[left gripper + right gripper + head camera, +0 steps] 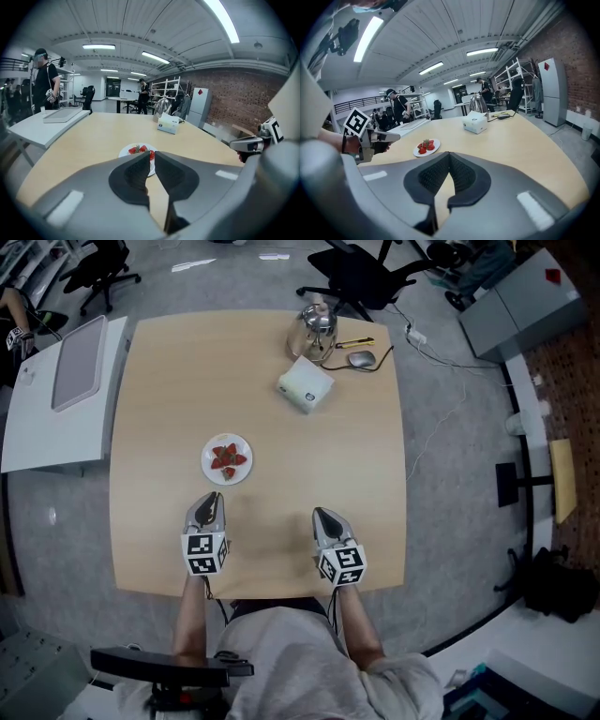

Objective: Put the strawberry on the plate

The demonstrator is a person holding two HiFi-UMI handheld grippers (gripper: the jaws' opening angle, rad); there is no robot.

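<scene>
A small white plate [214, 473] with several red strawberries [227, 460] on it lies left of centre on the wooden table [319, 456]. My left gripper [214, 495] hovers just in front of the plate, its jaws drawn close with a slim gap and nothing between them. In the left gripper view the plate [123, 151] and strawberries [139, 149] show just past the left gripper [152, 153]. My right gripper [319, 512] hangs over bare table to the right, shut and empty. The right gripper view shows the right gripper [449, 153], with the plate [417, 152] and strawberries [425, 146] off to the left.
A white tissue box [305, 385], a metal kettle [318, 329] and a computer mouse [361, 359] sit at the table's far side. A white side table with a grey tray [80, 362] stands to the left. Office chairs and people stand beyond.
</scene>
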